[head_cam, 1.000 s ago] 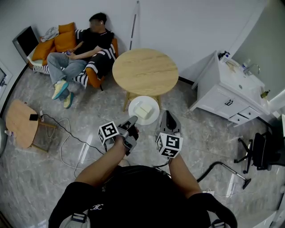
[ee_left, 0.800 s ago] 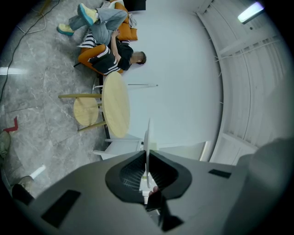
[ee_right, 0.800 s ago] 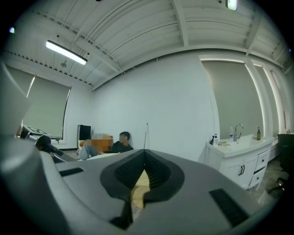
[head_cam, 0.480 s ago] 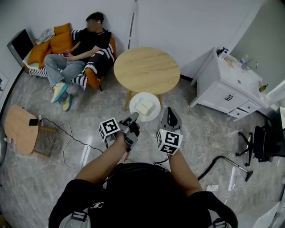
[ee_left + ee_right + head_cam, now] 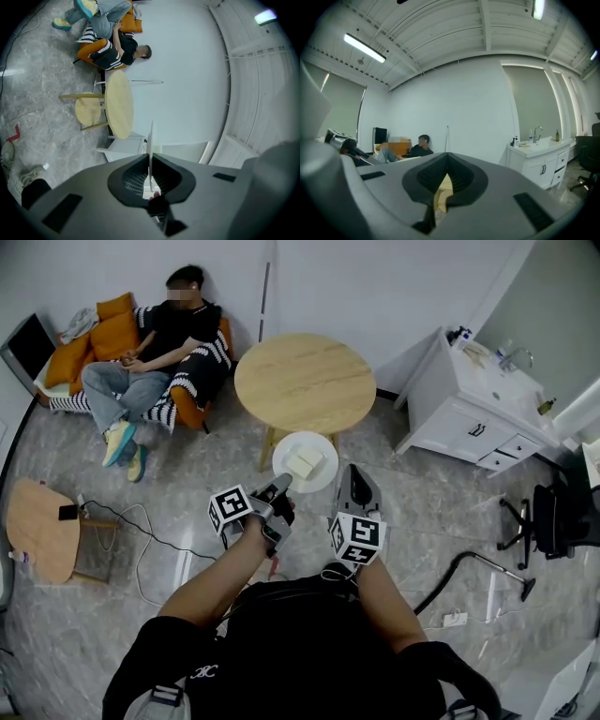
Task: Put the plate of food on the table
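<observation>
the plate (image 5: 306,439) of food (image 5: 302,463) is gripped at its near rim by the left tool (image 5: 281,487) and held over the floor, just short of the round surface (image 5: 305,385). the right tool (image 5: 353,474) is clenched on nothing, just right of it.

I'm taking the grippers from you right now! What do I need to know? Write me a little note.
Left gripper: jaws shut on the near rim of the white plate, holding it in the air.
Right gripper: jaws shut, holding nothing, beside the plate's right side.
Things: a pale block of food sits on the plate. The plate hangs over the floor, just short of the round wooden table.
Done: plate picked up and near the table.
Left: bring it over the tabletop, set it down, open the left jaws, pull back.
</observation>
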Tool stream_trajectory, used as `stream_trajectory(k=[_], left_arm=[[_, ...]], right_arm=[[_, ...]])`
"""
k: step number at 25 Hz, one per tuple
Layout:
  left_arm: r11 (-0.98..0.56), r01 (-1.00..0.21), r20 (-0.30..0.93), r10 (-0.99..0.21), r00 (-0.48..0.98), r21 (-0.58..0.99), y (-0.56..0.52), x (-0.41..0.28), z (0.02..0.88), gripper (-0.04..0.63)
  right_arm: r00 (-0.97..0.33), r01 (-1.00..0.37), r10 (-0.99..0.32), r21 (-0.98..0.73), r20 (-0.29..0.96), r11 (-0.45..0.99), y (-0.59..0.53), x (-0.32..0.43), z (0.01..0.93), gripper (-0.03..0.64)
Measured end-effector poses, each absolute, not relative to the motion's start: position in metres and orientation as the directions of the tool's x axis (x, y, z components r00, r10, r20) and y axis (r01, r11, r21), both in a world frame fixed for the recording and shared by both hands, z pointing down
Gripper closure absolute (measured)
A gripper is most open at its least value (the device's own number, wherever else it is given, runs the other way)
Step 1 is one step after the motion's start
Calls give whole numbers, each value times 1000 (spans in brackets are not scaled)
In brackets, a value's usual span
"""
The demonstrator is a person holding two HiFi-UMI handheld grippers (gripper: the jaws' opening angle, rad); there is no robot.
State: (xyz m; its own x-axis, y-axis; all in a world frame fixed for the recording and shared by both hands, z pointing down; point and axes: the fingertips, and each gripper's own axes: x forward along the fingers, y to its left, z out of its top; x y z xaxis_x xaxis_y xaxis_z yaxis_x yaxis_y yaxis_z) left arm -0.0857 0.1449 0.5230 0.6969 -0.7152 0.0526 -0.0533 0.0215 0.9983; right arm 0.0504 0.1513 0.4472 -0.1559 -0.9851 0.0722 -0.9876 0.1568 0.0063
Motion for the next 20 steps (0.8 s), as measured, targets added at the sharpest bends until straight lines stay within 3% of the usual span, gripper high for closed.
stream_trajectory(k=[20], left_arm=[[18,-93,79,-700,710,995,86,-95,534,572]], right_arm=[[-194,-981,-976,-44,102,190,96,44,463,614]])
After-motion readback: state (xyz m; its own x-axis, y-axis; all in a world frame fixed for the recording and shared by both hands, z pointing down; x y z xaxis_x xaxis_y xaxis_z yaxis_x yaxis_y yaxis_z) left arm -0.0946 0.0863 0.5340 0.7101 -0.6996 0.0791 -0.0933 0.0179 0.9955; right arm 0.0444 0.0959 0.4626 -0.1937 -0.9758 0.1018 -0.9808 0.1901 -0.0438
